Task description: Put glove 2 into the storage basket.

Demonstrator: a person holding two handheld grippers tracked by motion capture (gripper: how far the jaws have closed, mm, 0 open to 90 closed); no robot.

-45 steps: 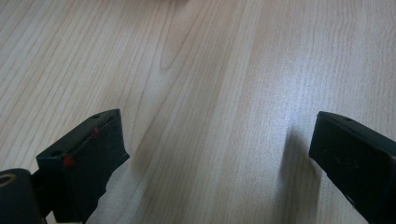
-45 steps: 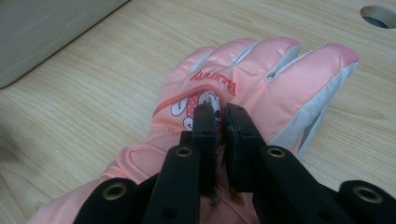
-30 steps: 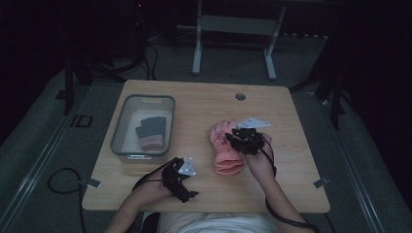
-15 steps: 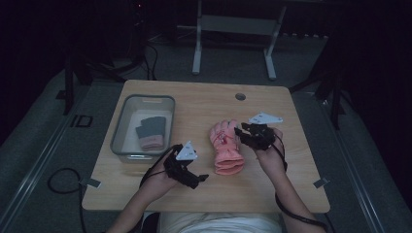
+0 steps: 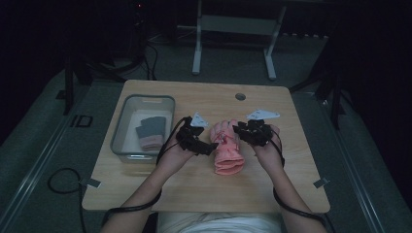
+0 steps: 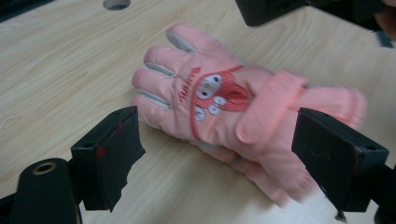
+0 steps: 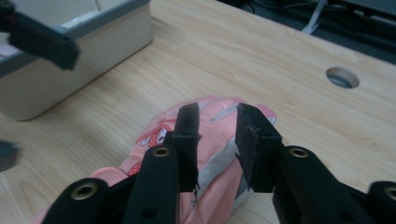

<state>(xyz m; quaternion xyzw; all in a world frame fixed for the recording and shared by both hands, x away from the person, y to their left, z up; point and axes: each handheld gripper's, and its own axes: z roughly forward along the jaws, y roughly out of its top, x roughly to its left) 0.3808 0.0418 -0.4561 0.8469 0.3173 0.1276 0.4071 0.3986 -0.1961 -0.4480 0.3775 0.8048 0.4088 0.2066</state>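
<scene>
On the wooden table (image 5: 204, 189), a pink glove (image 5: 227, 148) is seen from above between the left gripper (image 5: 206, 148) and right gripper (image 5: 239, 130), beside a tray (image 5: 127, 145). In the left gripper view, the glove (image 6: 224, 102) is straddled untouched by jaws set apart, just closing. In the right gripper view, nearly closed jaws are held over its fingers, nothing visibly pinched.
</scene>
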